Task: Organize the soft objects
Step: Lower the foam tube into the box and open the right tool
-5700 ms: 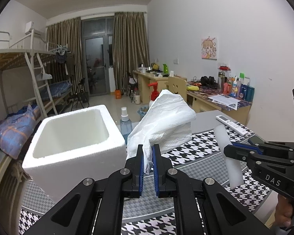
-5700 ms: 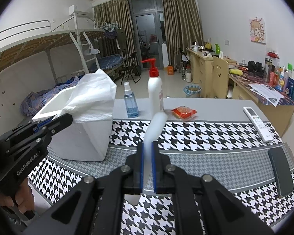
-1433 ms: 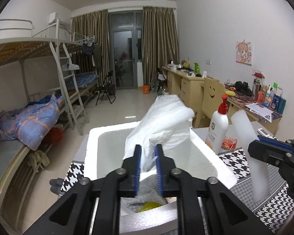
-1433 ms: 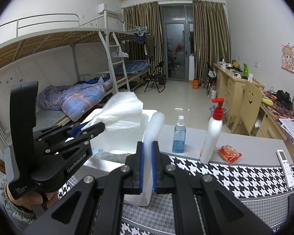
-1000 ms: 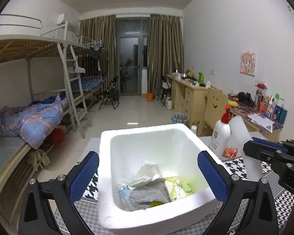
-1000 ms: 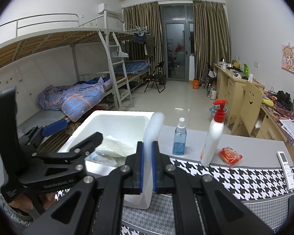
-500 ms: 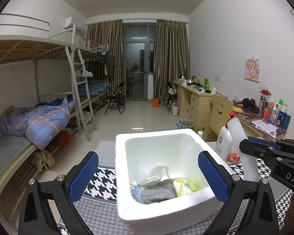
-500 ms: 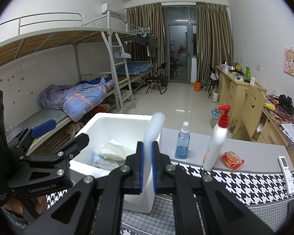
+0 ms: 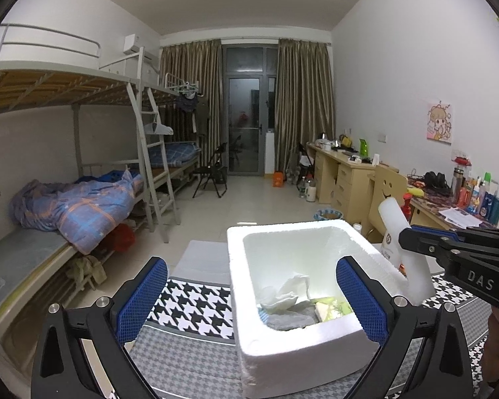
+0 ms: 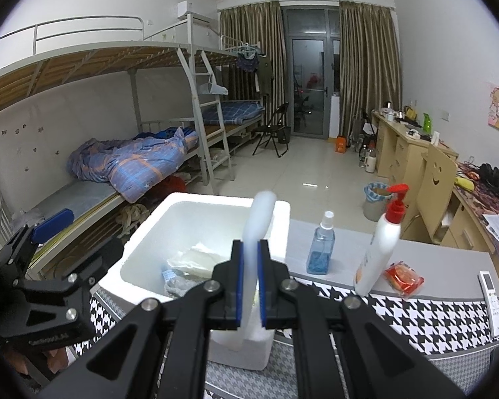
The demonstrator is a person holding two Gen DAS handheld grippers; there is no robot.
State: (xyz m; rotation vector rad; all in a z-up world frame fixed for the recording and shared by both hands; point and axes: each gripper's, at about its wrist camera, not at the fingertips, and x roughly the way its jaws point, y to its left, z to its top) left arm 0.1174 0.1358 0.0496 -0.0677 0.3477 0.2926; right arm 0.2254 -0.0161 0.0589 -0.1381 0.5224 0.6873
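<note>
The white tissue that the left gripper [image 9: 251,294] held over the foam box [image 9: 316,355] a moment ago now lies inside it, on the other soft bits, and the claw stands wide and empty in front of the box. To the right, the right gripper [image 10: 249,281] stays clamped on a white foam strip [image 10: 257,232], upright beside the box's rim.

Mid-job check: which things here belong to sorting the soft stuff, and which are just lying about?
Job:
- foam box
- tissue and other soft items inside it
- foam strip, clamped in the right hand-held gripper
- left hand-held gripper, open

Lying about:
- spray bottle
- pump bottle
- red packet
- remote
</note>
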